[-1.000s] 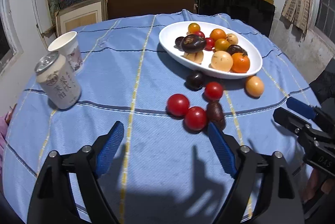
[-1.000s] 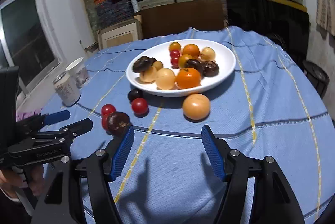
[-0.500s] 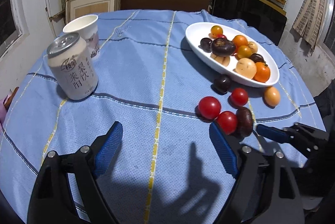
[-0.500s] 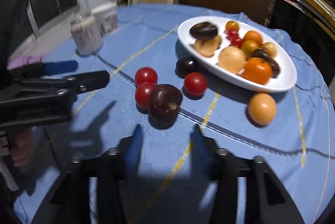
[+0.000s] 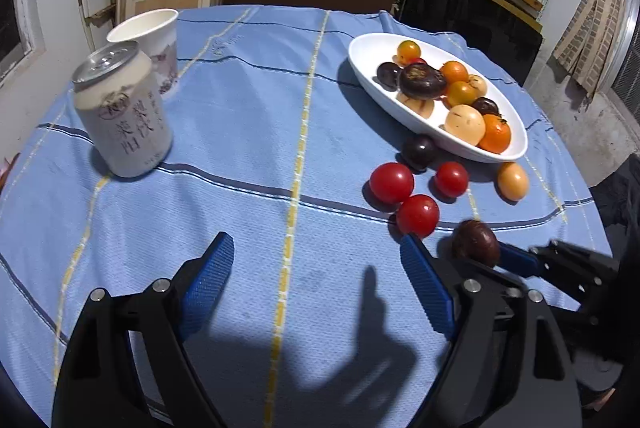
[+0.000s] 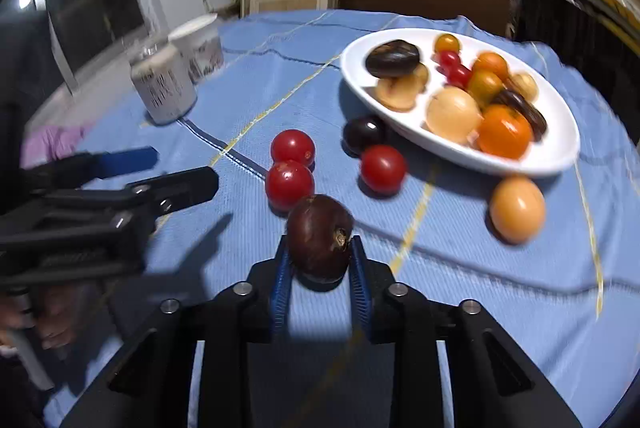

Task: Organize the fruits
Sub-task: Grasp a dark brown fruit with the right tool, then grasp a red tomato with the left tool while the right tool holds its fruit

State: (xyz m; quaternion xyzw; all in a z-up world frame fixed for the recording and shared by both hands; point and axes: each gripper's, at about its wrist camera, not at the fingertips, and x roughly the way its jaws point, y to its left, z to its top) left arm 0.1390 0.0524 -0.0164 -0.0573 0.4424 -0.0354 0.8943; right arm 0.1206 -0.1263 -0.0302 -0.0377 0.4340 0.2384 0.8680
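two grippers work over our blue tablecloth point(image 5: 240, 148). nearest, our right gripper point(image 6: 320, 268) has just closed its jaws on a dark brown fruit point(image 6: 320, 242), pinched low between the pads. we should lift it gently and level so it does not slip. our left gripper point(image 5: 316, 284) tilts downward, jaws apart and empty. beyond lie three red tomatoes point(image 6: 292, 184), then the white dish point(image 6: 560, 152) of fruit.

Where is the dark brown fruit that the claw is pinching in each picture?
Left wrist view: dark brown fruit, lower right, at the right claw tip.
Right wrist view: dark brown fruit, low centre, between blue pads.
Shared landmark: white dish.
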